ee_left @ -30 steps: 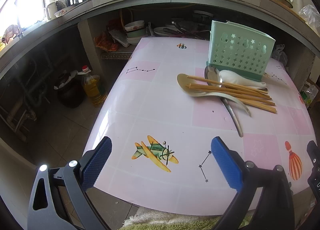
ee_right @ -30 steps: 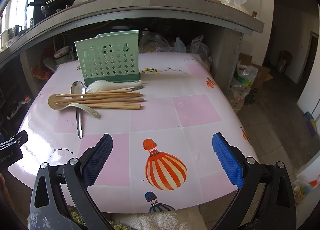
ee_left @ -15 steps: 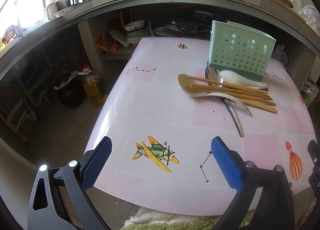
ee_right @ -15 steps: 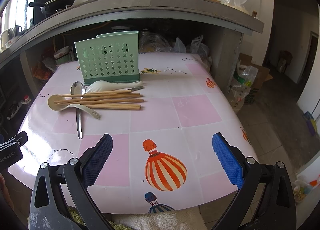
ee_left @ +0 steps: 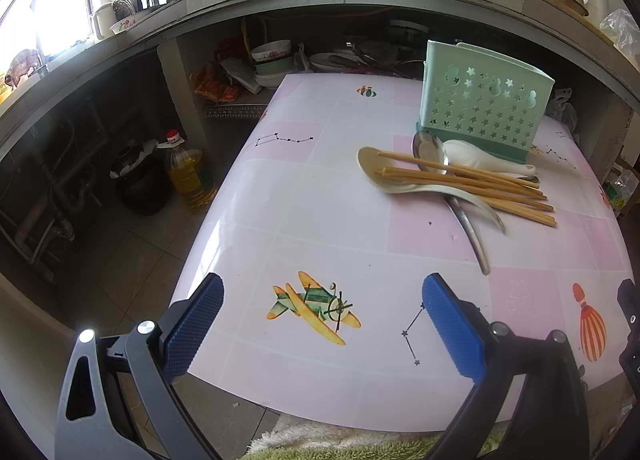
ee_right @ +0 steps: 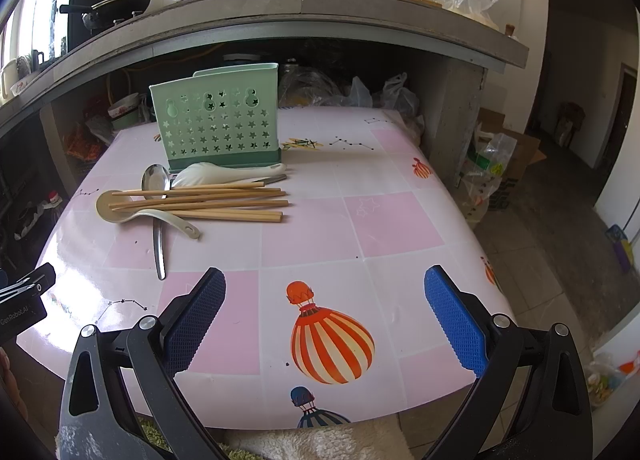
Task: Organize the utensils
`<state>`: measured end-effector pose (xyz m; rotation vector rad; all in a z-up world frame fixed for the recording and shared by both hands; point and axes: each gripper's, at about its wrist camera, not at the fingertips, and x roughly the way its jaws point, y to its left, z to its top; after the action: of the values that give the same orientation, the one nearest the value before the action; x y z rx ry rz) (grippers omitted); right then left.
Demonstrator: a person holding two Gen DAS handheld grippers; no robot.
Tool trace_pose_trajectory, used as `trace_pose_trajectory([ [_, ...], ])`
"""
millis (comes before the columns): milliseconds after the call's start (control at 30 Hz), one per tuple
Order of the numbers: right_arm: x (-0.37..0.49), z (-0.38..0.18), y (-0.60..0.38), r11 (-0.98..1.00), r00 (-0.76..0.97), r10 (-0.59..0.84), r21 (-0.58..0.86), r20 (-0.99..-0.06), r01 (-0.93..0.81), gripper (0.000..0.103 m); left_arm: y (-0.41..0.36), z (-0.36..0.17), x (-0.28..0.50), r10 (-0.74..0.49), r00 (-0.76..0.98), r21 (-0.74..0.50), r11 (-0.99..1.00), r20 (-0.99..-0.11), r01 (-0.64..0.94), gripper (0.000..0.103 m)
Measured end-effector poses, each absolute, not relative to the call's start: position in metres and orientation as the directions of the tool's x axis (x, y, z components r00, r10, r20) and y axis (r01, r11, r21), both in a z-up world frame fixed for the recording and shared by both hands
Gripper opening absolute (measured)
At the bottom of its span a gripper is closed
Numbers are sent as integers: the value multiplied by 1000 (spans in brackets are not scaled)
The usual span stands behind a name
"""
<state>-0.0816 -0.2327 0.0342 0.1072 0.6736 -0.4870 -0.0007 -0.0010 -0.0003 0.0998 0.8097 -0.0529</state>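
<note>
Two grippers, left [ee_left: 320,324] and right [ee_right: 326,316], hover spread and empty (task unstarted) near the table edge; chopsticks [ee_right: 208,202] and spoons lie before the green holder [ee_right: 218,128], awaiting a first reach.

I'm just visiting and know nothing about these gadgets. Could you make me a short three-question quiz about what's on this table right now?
1. True or false: the wooden chopsticks are already standing inside the green utensil holder.
2. How many spoons lie in the pile? A) one B) three C) five
3. Fill in: both the left gripper and the right gripper are ____ and hold nothing.

Key: 1 false, they lie flat on the table in front of it. 2 B: metal spoon, white spoon, beige spoon. 3 open.
</note>
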Motion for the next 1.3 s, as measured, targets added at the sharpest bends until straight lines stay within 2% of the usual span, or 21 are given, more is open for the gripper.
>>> trace_pose_trajectory([
  [1300,-74,31,-231,888,677,-390,-59,-624,457,95,6,-4,0,-1,688,71,995,-725,76,97],
])
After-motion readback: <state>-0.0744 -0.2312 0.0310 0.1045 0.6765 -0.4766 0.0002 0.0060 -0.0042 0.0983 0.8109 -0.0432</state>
